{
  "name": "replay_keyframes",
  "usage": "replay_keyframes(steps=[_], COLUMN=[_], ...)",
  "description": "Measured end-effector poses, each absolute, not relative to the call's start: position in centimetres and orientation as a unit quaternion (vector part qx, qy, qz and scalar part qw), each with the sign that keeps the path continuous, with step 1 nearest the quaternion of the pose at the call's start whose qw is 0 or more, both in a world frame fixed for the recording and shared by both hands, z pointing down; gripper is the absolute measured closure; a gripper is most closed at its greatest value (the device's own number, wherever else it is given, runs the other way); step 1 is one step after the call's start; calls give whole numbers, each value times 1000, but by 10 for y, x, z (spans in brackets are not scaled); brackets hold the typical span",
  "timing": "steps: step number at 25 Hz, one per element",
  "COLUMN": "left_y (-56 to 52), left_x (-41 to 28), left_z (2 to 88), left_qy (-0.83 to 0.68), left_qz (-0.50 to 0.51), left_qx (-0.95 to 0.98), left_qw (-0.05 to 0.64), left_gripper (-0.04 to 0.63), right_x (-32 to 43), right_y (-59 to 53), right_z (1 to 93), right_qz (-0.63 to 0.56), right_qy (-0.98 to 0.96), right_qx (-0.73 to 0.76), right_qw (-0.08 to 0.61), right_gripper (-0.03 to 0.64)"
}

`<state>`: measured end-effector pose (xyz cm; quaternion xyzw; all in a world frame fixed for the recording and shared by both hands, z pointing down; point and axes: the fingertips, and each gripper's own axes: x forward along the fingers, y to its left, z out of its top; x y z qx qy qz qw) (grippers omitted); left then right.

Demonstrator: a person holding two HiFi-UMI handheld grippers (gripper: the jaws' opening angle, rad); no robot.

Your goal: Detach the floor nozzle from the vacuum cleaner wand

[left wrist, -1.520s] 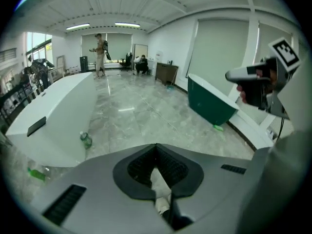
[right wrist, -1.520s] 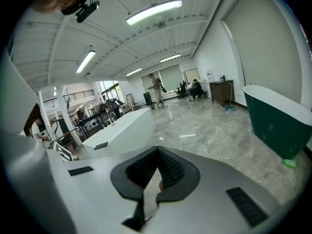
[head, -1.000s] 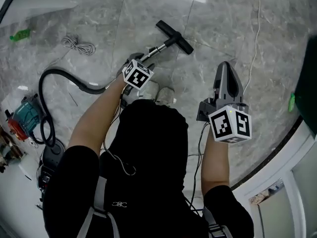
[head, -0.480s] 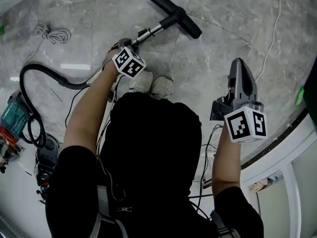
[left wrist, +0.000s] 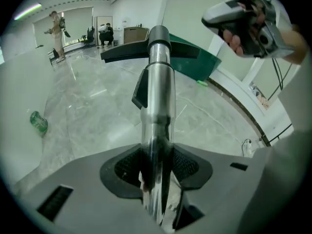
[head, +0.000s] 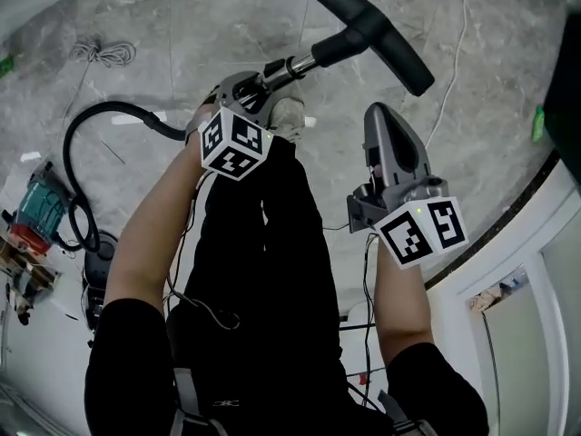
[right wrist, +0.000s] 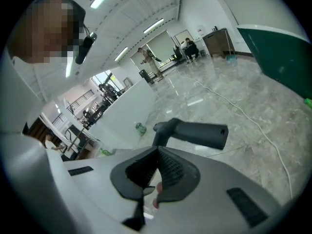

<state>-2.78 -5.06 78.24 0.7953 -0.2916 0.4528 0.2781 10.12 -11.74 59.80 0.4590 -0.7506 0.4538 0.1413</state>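
Two tools, two very different jobs right now! The left tool [left wrist: 157, 167] has just been closing and is now clamped on the shiny metal wand [left wrist: 158, 101], which runs straight out between its jaws. And here's the big change: a second ago the floor nozzle [head: 368, 25] lay flat on the floor. Now wand and nozzle are swung up into the air, and the nozzle is at the top of the head view, not yet detached. The right tool [head: 379, 116] is pinched together with nothing in it, and it has drifted in near the nozzle. My read: the wand is braced, so the free tool is lining up to take the nozzle and pull it off, though it must open first.

Below lies a glossy grey marble floor [head: 136, 16], with the black hose [head: 109, 116] curling off left. A white cable [head: 451, 71] trails on the right, and there's a coil of cord [head: 102, 53] and a green bottle [left wrist: 39, 122]. It's a big bright hall, with people [left wrist: 57, 26] far off.
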Motion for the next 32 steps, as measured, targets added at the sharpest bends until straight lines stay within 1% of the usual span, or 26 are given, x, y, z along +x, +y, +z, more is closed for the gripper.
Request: replay_keyframes(steps=[4, 6, 8, 9, 13, 16, 19, 21, 22, 23, 24, 27, 32], left_y=[-49, -45, -39, -35, -24, -7, 17, 27, 33, 37, 39, 40, 37], left_x=[-8, 5, 18, 24, 38, 48, 65, 71, 73, 73, 72, 66, 61], left_z=[724, 706, 696, 693, 693, 686, 674, 670, 669, 667, 665, 659, 644], left_qy=[-295, -288, -276, -269, -256, -229, -194, -184, -178, -173, -169, -157, -152], left_qz=[403, 386, 380, 381, 385, 386, 384, 373, 368, 364, 360, 338, 286], left_qx=[812, 820, 828, 830, 832, 842, 853, 850, 848, 847, 849, 859, 865], left_qw=[302, 309, 308, 306, 307, 298, 295, 322, 337, 345, 348, 352, 384], left_gripper=[426, 426, 426, 426, 426, 428, 428, 428, 428, 428, 428, 428, 426], right_x=[92, 89, 89, 89, 96, 96, 98, 106, 110, 111, 109, 94, 76], right_y=[-100, -103, -109, -113, -131, -136, -147, -151, -150, -148, -146, -143, -135], right_z=[566, 556, 552, 551, 569, 586, 587, 589, 591, 592, 589, 576, 545], right_qz=[469, 465, 466, 469, 507, 558, 548, 529, 524, 518, 512, 495, 485], right_qy=[-764, -772, -772, -771, -742, -708, -706, -703, -698, -695, -699, -737, -815], right_qx=[428, 423, 425, 427, 438, 432, 446, 474, 488, 498, 499, 460, 310], right_qw=[112, 94, 75, 66, 30, -15, -37, -30, -21, -10, -2, -2, -65], right_gripper=[599, 462, 384, 365, 360, 362, 362, 371, 415, 485, 527, 540, 540])
